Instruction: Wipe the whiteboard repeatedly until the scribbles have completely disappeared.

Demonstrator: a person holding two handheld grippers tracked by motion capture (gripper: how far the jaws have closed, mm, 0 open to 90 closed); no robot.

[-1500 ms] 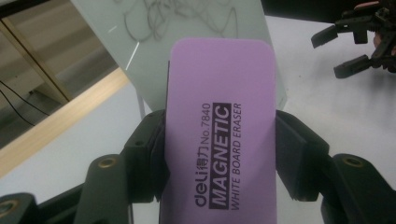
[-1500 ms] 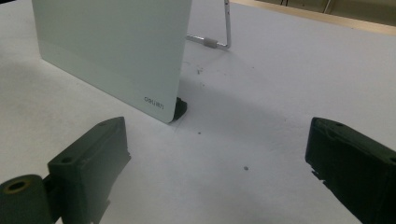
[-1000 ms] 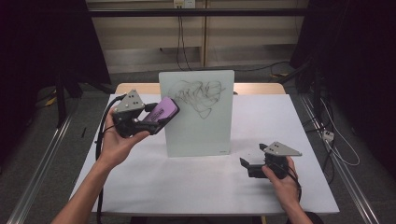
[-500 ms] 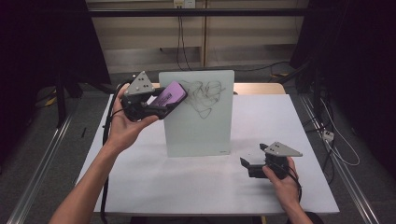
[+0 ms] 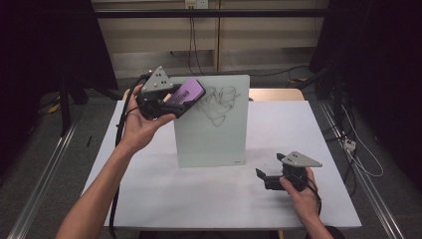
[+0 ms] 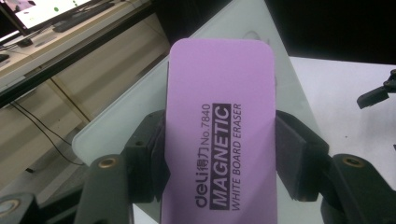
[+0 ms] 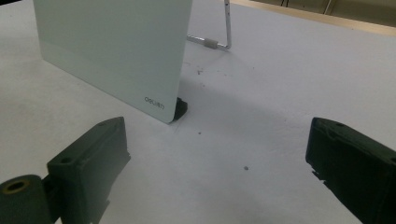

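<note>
The eraser (image 6: 219,135) is a flat purple slab with rounded corners and a matte, faintly grainy top printed in black "MAGNETIC WHITE BOARD ERASER". The left gripper (image 5: 169,102) is clamped on its long sides, its black pads pressed against both edges. In the high view the eraser is held in the air at the upper left corner of the whiteboard (image 5: 211,134) — about ten o'clock from the board's middle. The board is a smooth, glossy pale pane with rounded corners, standing near upright on the white table (image 5: 164,194), with a tangle of thin black scribble (image 5: 221,102) at twelve o'clock on its face. From the right gripper view a bent metal prop (image 7: 219,42) shows behind it.

The right gripper (image 5: 268,175) rests on the table at about four o'clock from the board, its jaws well apart with nothing between them.

Against a second ago, the left hand (image 5: 142,127) has risen and carried the eraser from beside the board's left edge up to that corner; the right hand has kept its place.
</note>
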